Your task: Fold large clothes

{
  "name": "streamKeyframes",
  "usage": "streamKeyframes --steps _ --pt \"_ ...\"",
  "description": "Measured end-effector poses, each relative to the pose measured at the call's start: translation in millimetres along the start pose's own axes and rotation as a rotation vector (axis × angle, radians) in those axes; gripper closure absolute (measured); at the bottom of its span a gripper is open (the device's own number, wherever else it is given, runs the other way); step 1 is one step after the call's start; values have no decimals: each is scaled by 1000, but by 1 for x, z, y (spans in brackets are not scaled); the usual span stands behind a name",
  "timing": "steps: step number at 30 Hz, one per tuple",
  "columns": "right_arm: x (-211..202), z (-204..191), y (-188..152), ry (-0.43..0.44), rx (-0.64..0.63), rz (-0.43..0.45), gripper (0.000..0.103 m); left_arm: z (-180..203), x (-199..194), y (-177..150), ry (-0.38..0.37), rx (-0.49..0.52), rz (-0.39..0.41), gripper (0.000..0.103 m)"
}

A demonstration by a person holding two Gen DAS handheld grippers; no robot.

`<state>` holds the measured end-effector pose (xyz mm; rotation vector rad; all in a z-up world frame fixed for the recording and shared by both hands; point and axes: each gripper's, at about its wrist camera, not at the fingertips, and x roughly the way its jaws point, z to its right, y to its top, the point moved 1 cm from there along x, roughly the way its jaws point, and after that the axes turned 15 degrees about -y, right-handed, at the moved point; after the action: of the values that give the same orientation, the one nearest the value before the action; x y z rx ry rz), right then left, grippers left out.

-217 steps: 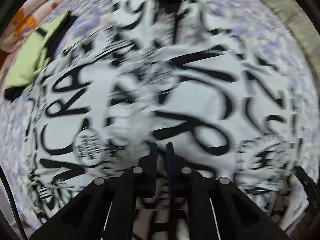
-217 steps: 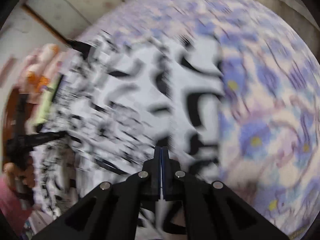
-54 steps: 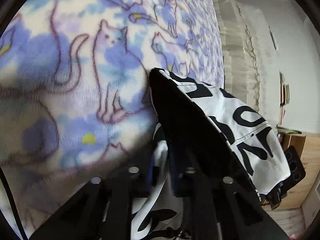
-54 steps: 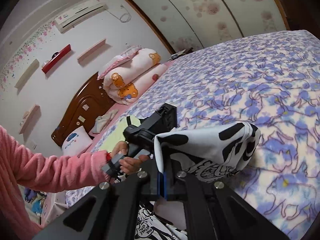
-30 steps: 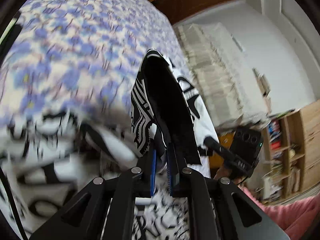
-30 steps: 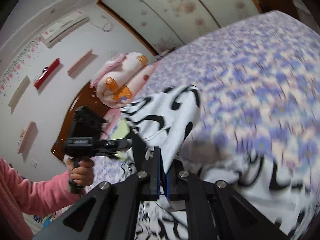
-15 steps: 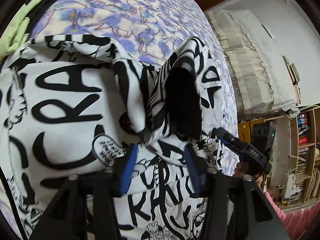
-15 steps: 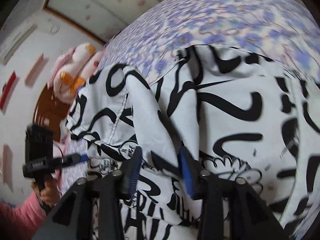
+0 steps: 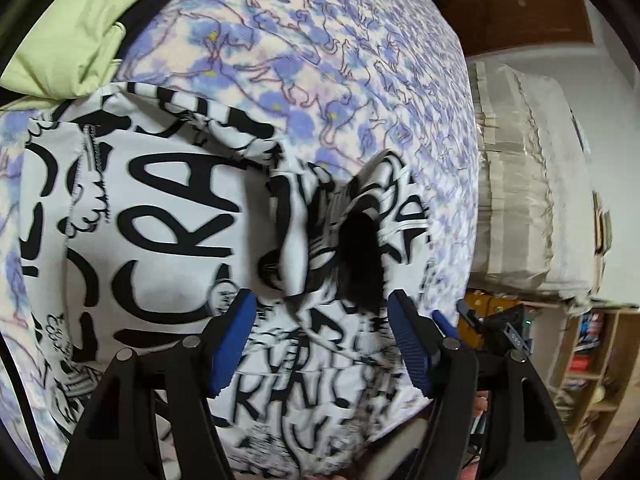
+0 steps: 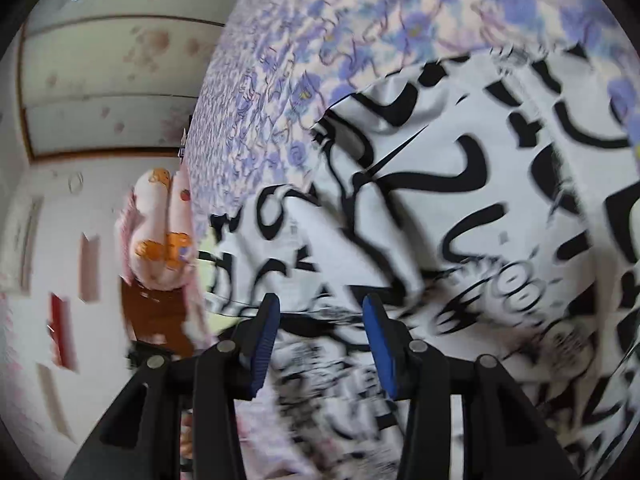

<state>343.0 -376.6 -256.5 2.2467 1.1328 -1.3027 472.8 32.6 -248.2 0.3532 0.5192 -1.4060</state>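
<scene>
A white garment (image 9: 160, 208) printed with black lettering is spread on a bed covered by a purple cat-print blanket (image 9: 320, 40), a bunched fold standing up just ahead of the left gripper (image 9: 320, 304). The left gripper's jaws have just been opening and are parted wide above the cloth, nothing pinched. The right gripper (image 10: 320, 308) is likewise parted, gripping nothing.

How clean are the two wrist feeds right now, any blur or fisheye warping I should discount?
Left wrist view: the black-and-white printed garment is fairly sharp at centre and smeared toward the lower edge; the bookshelf at right is blurred and bowed. Right wrist view: heavier motion blur throughout, worst just beyond the right gripper; the floral bedspread curves strongly, and the wall is tilted and streaked. No glare in either.
</scene>
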Motion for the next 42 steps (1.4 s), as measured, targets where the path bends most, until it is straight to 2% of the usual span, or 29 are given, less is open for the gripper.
streamKeyframes --steps 5,7,8,11,14,18,19,20,21,22,23,25,28,33,36,39,42 --pt "11 -43 20 -26 52 -126 59 13 14 23 -52 -157 18 31" --pt "15 -62 29 -56 44 -141 54 16 16 31 -25 -199 59 28" --pt "18 -71 35 -77 47 -140 47 16 17 34 -11 -218 72 26" --pt "30 -88 51 -131 92 -144 38 14 32 48 18 -287 63 26" --pt "50 -97 65 -188 141 -173 36 12 54 59 46 -338 14 26" --pt "79 -98 77 -249 226 -211 35 16 78 67 103 -330 -15 26" --pt "86 -97 79 -266 248 -226 35 15 83 69 115 -336 -16 29" --pt "92 -95 81 -281 270 -240 35 15 87 69 125 -334 -16 45" --pt "98 -95 81 -292 285 -254 35 14 91 71 130 -326 -17 60" --pt "103 -95 82 -293 292 -265 35 14 96 71 132 -318 -28 82" --pt "109 -96 82 -295 299 -280 35 14 100 72 129 -313 -37 97" --pt "118 -96 80 -291 308 -317 35 16 103 71 99 -290 -32 97" --pt "122 -98 77 -274 312 -346 35 33 104 67 130 -178 -36 99" --pt "120 -102 76 -263 311 -340 35 59 106 46 141 -42 -103 99" --pt "109 -106 73 -262 276 -328 35 72 109 17 155 34 -160 99" --pt "96 -102 62 -340 232 -301 32 78 117 -19 129 86 -257 99" --pt "88 -93 46 -387 200 -300 32 80 126 -55 161 136 -343 99"
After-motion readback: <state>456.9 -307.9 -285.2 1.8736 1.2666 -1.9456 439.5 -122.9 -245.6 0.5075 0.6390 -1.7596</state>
